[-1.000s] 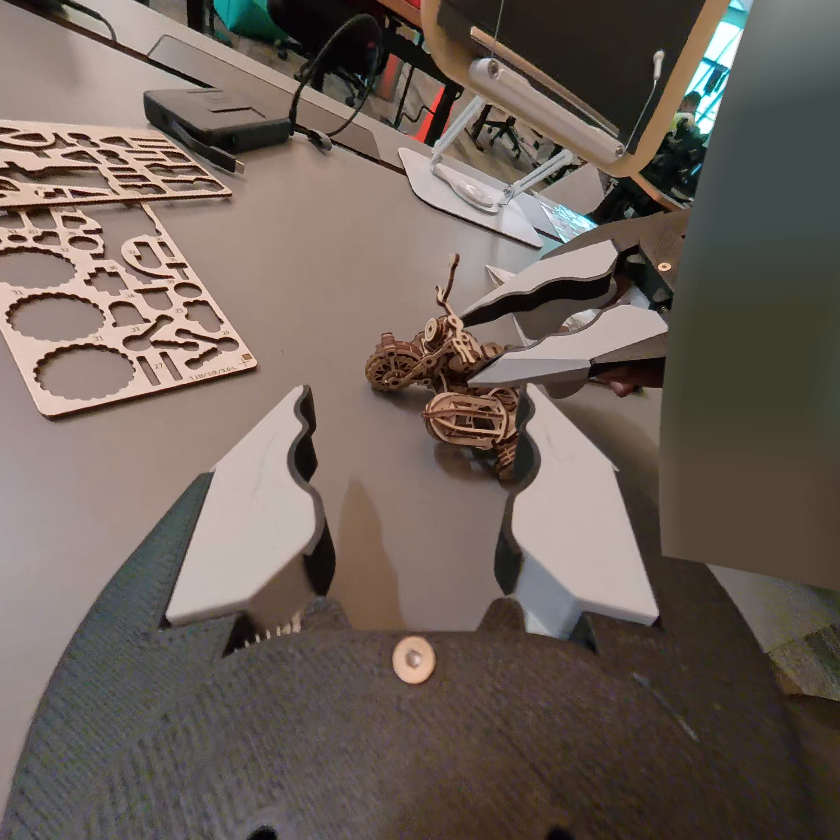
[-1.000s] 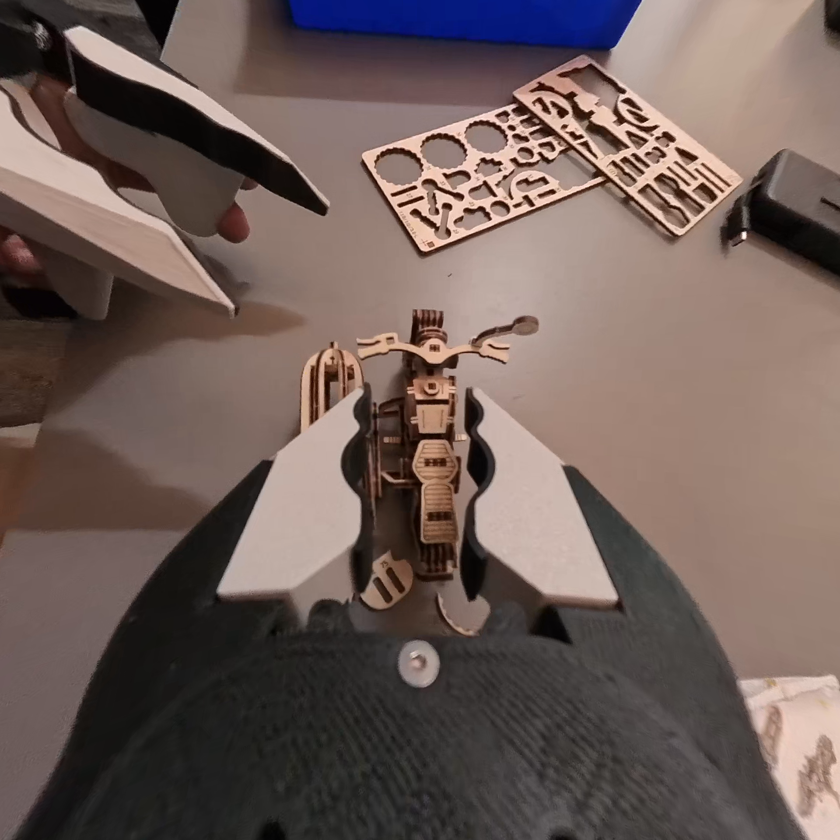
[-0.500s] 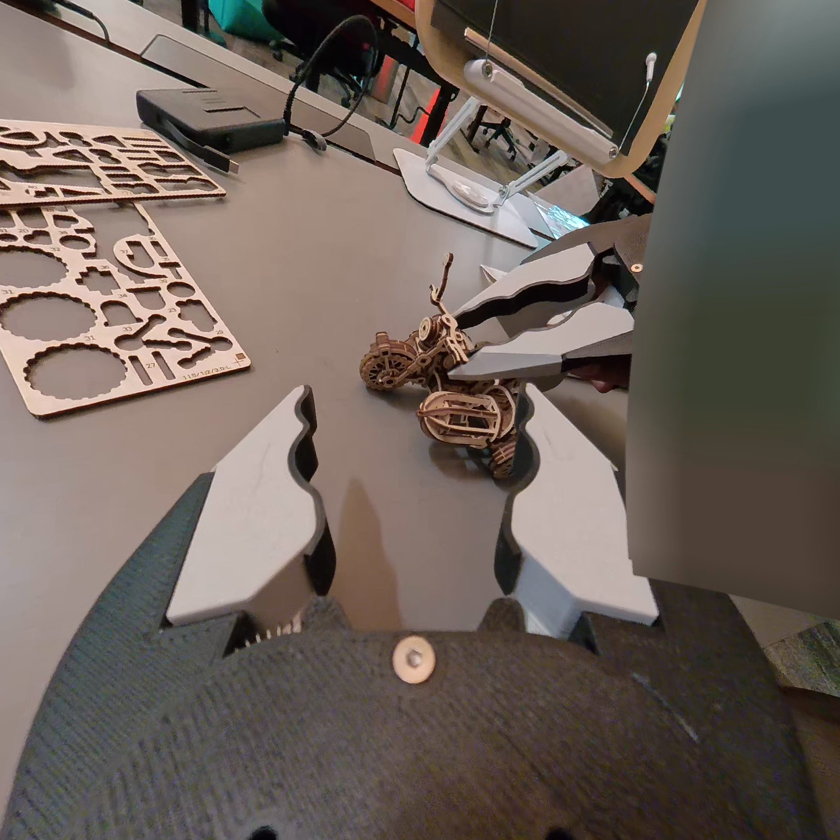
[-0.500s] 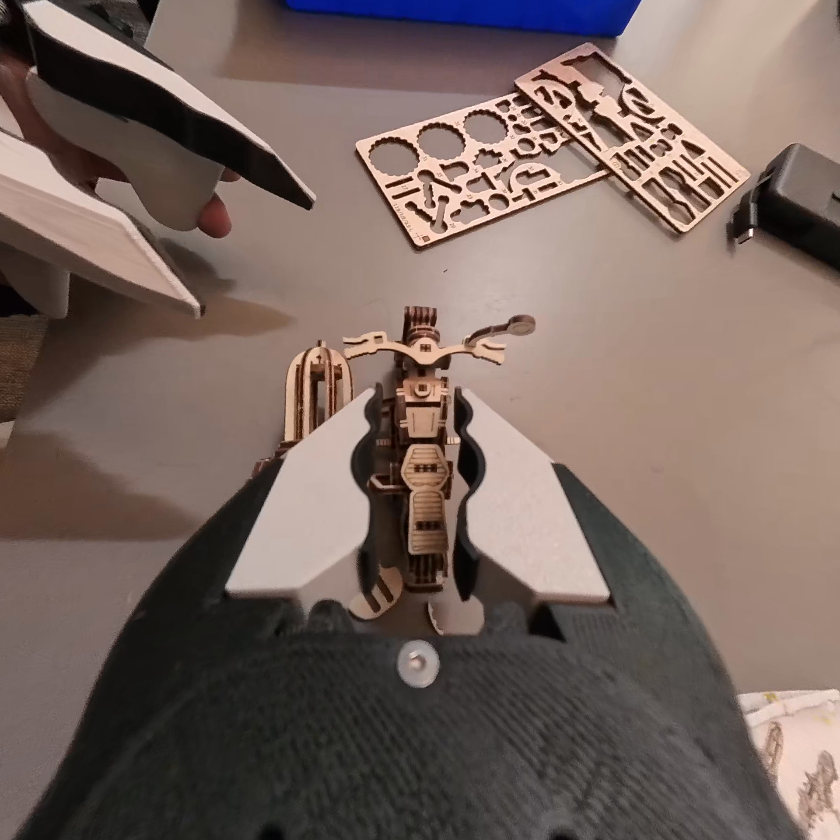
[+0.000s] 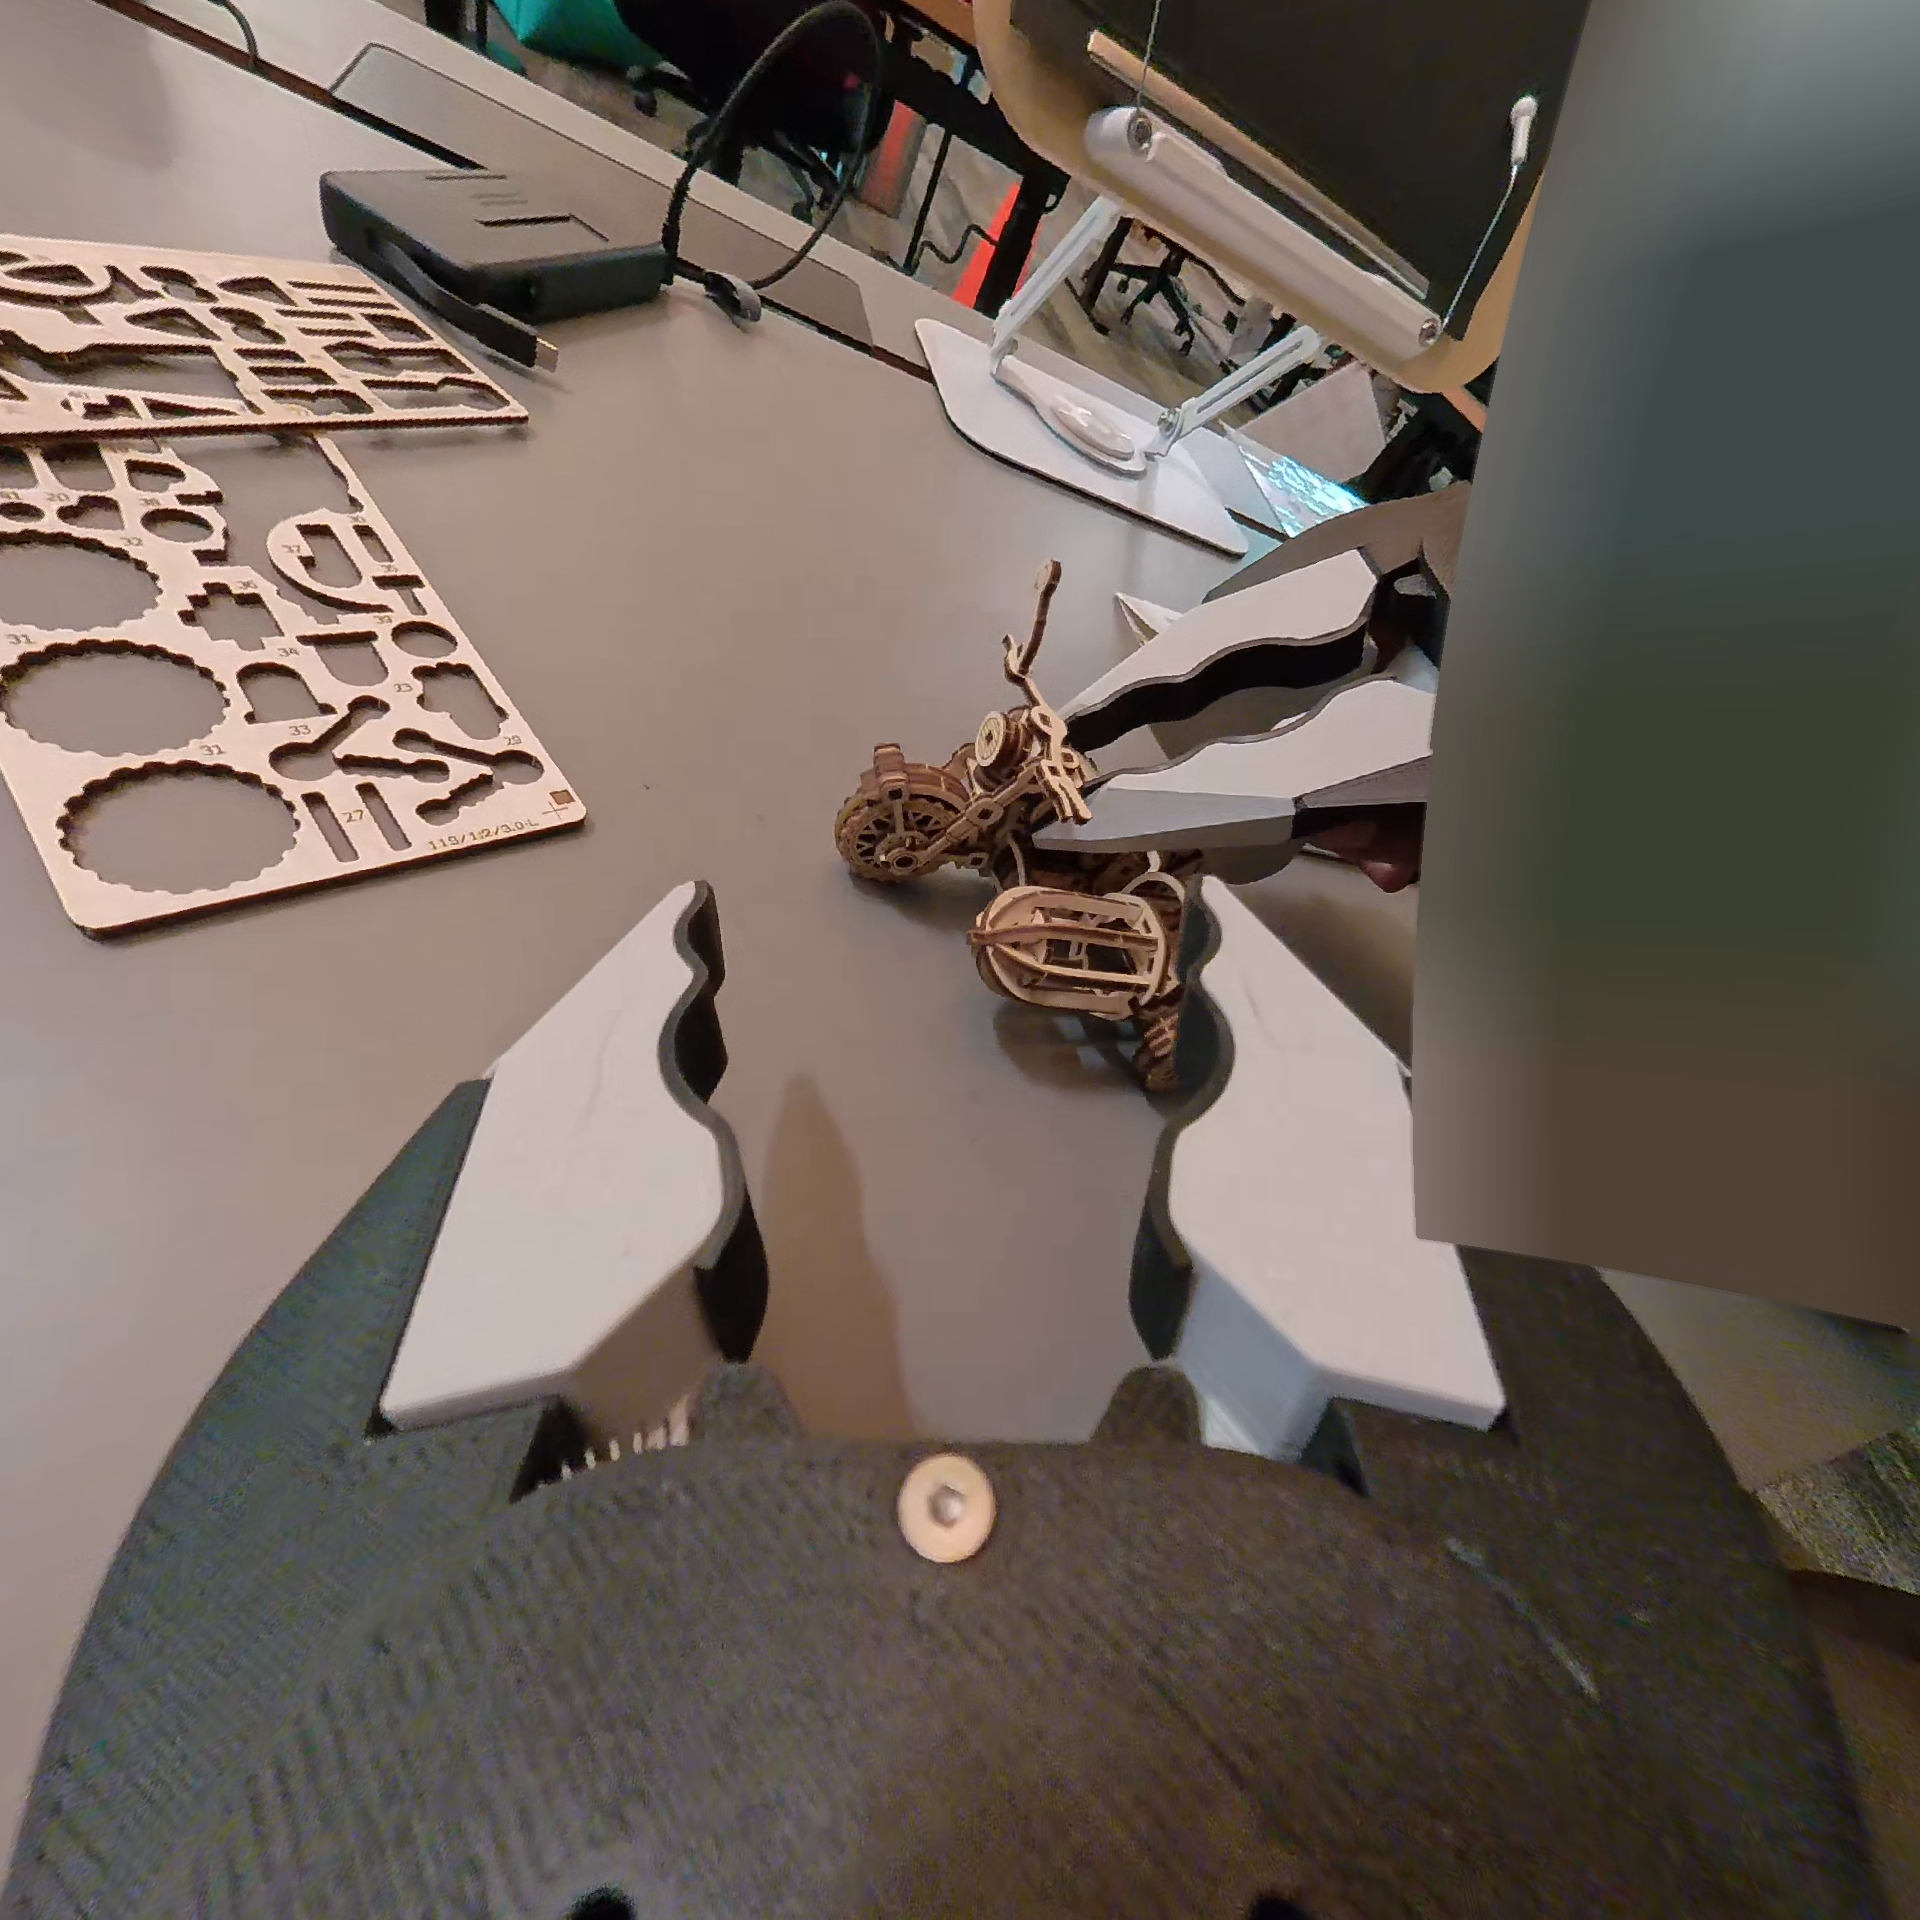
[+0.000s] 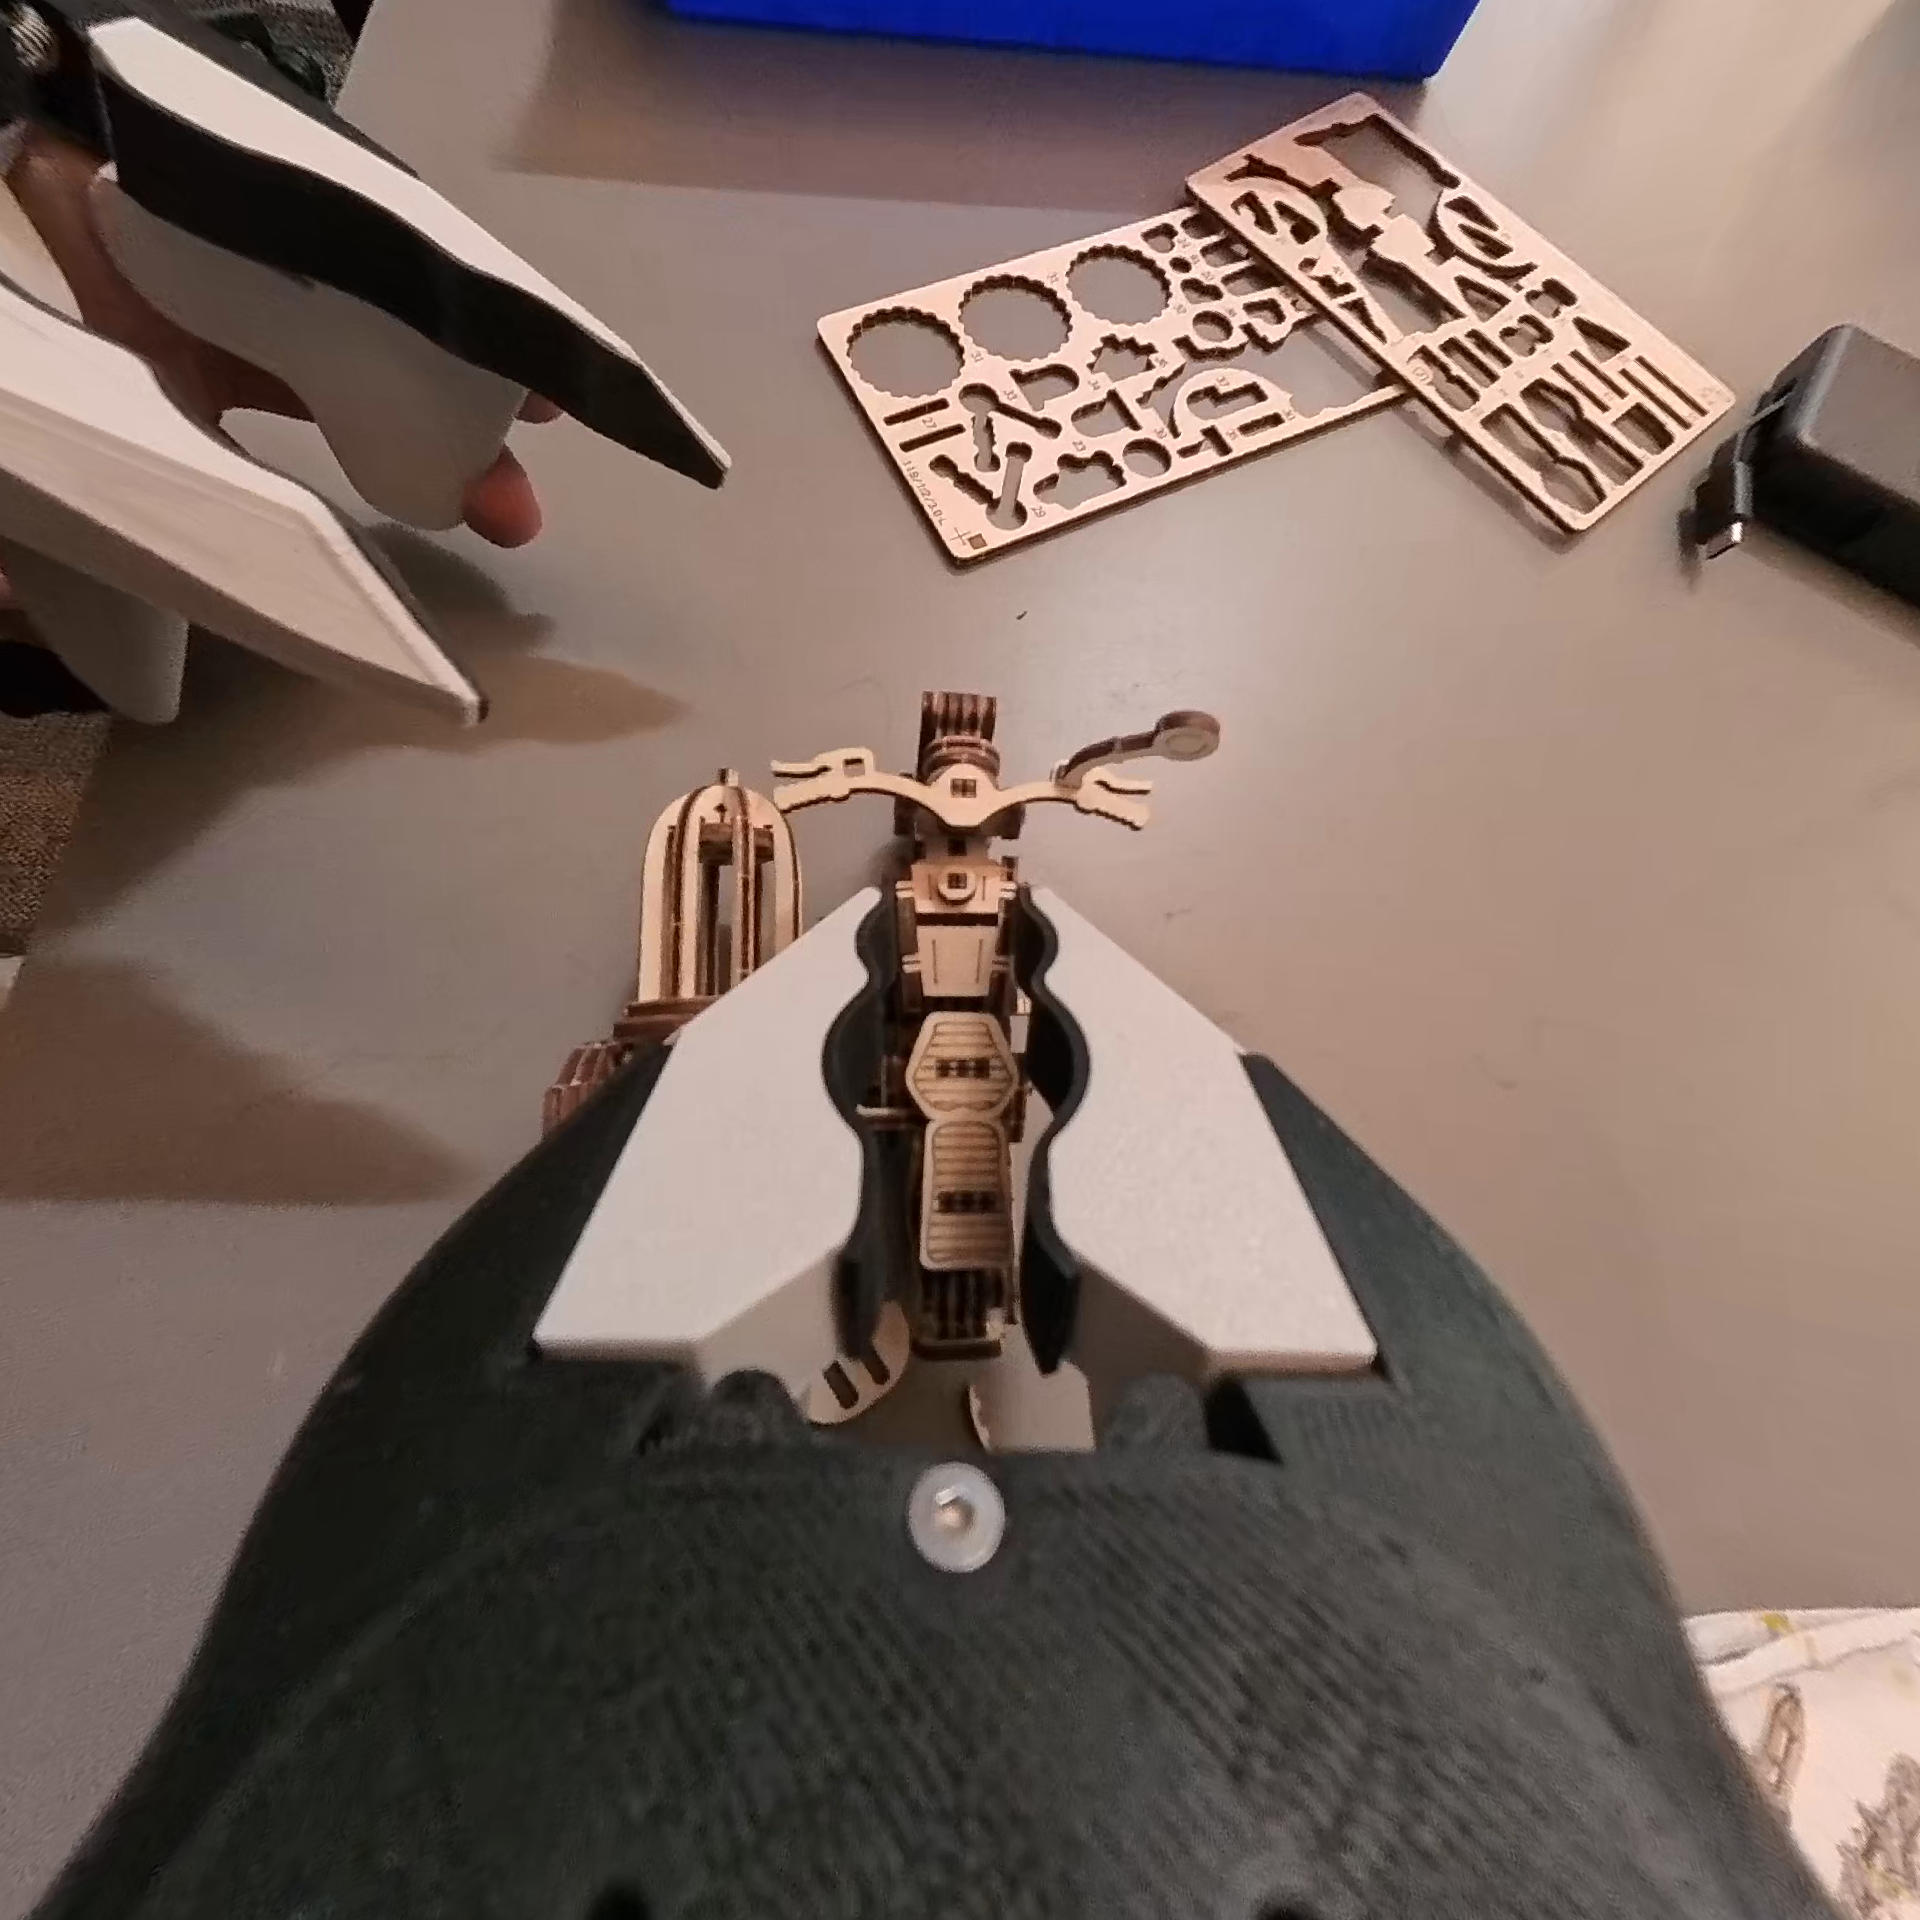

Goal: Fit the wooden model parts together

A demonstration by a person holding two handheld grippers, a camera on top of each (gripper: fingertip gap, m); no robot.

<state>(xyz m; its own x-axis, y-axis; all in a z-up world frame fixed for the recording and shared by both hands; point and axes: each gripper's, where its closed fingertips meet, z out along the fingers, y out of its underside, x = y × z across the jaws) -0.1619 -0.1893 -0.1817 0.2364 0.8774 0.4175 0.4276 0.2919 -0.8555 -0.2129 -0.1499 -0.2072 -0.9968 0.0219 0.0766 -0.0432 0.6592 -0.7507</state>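
Wooden motorcycle model (image 6: 961,997) is clamped by the right gripper (image 6: 951,914) around its body, seat lying between the fingers, handlebars (image 6: 961,790) projecting past the tips. The model's long axis runs along the fingers, pointing away from the camera toward the far edge of the grey table (image 6: 1455,831); the wheels appear to rest on the surface. A rounded sidecar-like wooden part (image 6: 717,904) is seen just beside the model on its left; whether it is already joined cannot be told. The left gripper (image 5: 945,935) is held wide open and empty, near that part, which lies ahead and slightly right of its fingers, so this hand is judged nearer for the fit. Two emptied part sheets (image 6: 1278,353) are left toward the far right corner.
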